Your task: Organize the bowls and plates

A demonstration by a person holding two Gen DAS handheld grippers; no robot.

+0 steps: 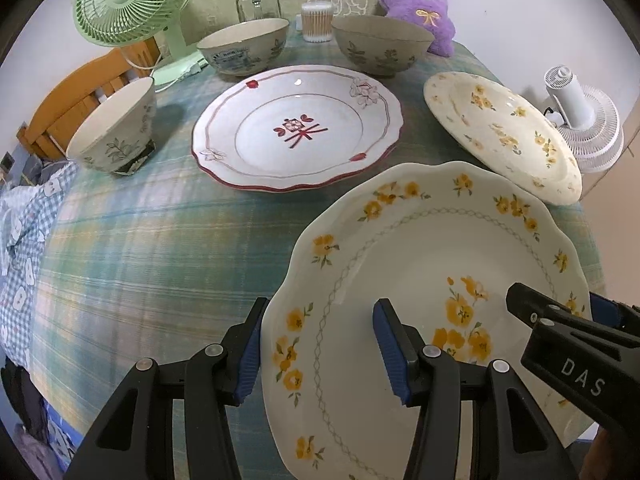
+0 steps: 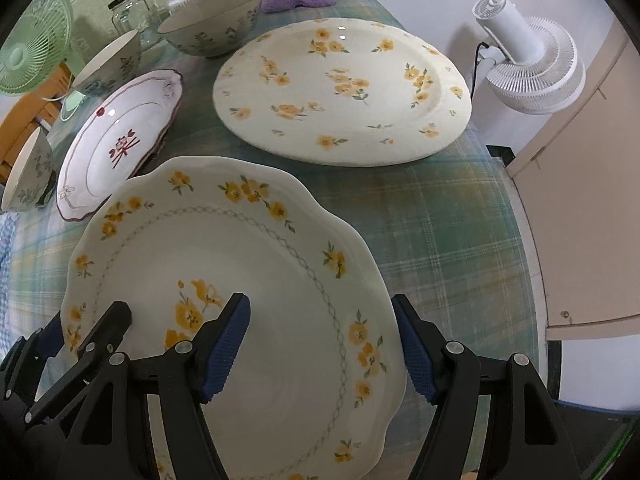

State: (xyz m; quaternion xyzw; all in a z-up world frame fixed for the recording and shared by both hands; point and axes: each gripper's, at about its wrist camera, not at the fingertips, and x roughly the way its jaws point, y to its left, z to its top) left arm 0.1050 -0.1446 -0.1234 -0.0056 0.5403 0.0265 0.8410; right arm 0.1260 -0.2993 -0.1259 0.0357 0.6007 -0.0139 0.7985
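Note:
A scalloped cream plate with yellow flowers (image 1: 420,264) (image 2: 248,256) sits at the near table edge. My left gripper (image 1: 320,348) is open, its jaws astride the plate's left rim. My right gripper (image 2: 322,344) is open, astride the plate's right rim; it also shows in the left wrist view (image 1: 560,320). Behind lie a red-trimmed white plate (image 1: 296,128) (image 2: 116,144) and an oval yellow-flowered platter (image 1: 504,136) (image 2: 344,88). Three floral bowls stand at left (image 1: 116,128), back middle (image 1: 244,46) and back right (image 1: 380,44).
The table has a green plaid cloth (image 1: 160,240). At the back stand a green fan (image 1: 128,0), a glass jar (image 1: 258,0), a cotton-swab tub (image 1: 317,22) and a purple plush (image 1: 420,4). A white fan (image 2: 524,56) stands off the right edge.

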